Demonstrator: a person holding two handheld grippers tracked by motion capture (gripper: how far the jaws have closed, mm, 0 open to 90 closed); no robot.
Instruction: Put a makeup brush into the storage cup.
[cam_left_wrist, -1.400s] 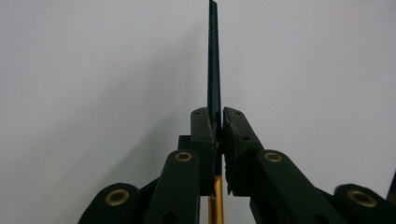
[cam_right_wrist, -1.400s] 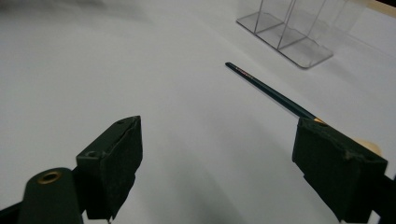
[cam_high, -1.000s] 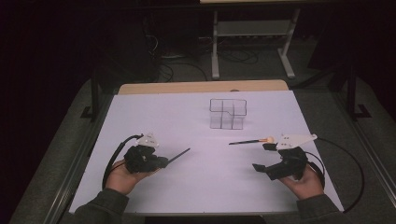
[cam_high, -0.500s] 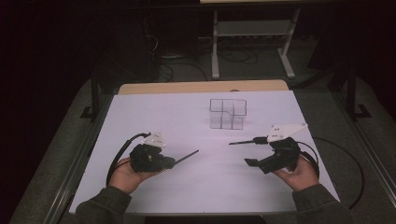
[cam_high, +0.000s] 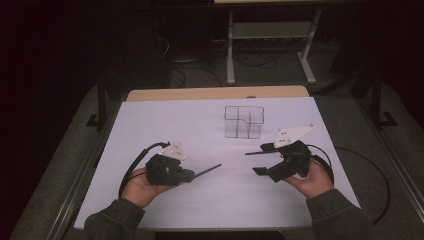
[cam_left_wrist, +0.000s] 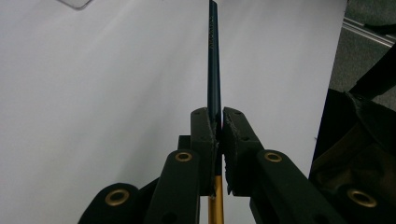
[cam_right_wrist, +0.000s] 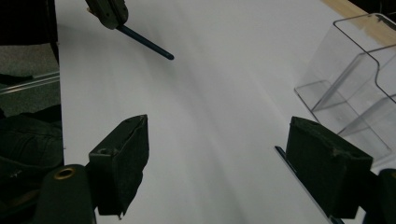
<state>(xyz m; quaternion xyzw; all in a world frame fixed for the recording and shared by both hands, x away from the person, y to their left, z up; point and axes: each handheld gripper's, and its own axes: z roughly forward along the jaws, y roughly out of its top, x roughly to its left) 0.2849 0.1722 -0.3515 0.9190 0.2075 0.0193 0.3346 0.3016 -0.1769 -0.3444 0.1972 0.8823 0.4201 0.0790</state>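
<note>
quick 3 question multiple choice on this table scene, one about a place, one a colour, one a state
1. Where does the clear organiser stand?
A. far side of the white table
B. beside the left hand
C. on the floor

2. What colour is the pencil shaft ahead of the jaws?
A. red
B. dark blue
C. white

3. How are the right gripper jaws?
A. clamped on the pencil
B. shut with nothing between
C. apart with nothing between

A, it sits beyond both grippers; B, the left gripper view shows it; C, only table shows between them.
</note>
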